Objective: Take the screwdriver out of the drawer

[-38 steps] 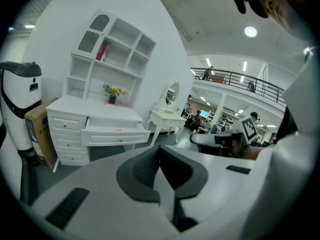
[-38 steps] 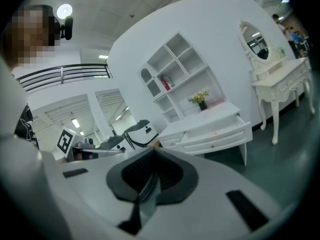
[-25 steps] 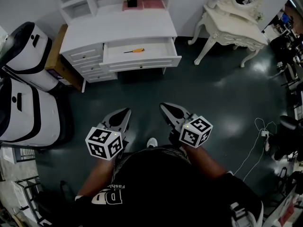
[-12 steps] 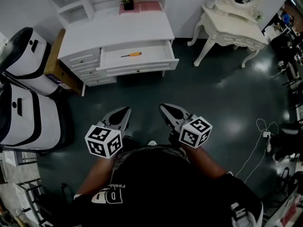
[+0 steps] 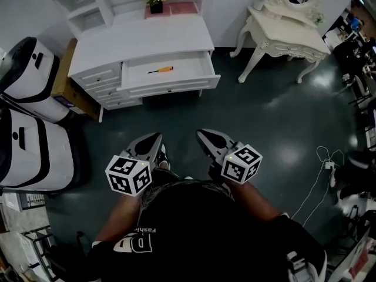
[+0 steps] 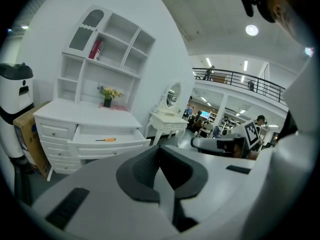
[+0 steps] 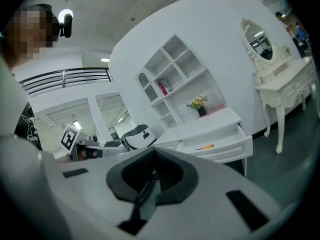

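A small screwdriver (image 5: 160, 70) with an orange handle and a thin dark shaft lies flat near the middle of the white drawer (image 5: 189, 68). The drawer stands pulled open, and the screwdriver's handle points right.

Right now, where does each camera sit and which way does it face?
Head view: on the person's head, facing steeply down at floor and open drawer; shows torso, left gripper, right gripper.
Left gripper view: on the left gripper, facing the desk along its own shut jaws.
Right gripper view: on the right gripper, likewise, over its shut jaws.
Shared: all three show the screwdriver in the drawer.
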Demonstrator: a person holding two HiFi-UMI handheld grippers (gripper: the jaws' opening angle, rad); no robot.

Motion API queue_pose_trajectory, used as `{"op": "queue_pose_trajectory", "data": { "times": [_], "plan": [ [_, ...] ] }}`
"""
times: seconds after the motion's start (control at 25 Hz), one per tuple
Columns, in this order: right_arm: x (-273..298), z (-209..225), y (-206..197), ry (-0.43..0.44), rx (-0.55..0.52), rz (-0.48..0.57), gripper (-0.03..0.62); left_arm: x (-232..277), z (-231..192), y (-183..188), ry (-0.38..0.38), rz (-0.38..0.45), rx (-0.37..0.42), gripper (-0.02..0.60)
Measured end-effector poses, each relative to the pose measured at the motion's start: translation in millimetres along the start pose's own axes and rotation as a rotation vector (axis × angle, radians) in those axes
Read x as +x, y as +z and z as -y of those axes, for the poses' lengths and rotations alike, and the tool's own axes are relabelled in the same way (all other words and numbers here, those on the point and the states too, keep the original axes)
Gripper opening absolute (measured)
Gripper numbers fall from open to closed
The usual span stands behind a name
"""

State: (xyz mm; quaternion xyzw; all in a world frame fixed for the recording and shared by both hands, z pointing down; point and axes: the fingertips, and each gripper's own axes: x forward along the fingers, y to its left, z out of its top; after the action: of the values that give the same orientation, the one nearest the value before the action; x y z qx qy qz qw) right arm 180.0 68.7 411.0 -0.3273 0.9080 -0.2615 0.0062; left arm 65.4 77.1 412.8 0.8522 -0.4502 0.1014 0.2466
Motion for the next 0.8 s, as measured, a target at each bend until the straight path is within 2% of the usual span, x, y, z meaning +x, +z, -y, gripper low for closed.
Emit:
{"op": "queue_pose_trajectory", "data": {
  "times": [0.36,0.8],
  "plan": [
    [25,16,7,-0.013,0.015,-0.007,0.009,16,-22,13,0.002,-0.006,-0.002,0.014],
    [79,41,24,-0.018,0.007,-0.035,0.009,49,-76,35,0.008,-0.022,-0.023,0.014]
  ]
}}
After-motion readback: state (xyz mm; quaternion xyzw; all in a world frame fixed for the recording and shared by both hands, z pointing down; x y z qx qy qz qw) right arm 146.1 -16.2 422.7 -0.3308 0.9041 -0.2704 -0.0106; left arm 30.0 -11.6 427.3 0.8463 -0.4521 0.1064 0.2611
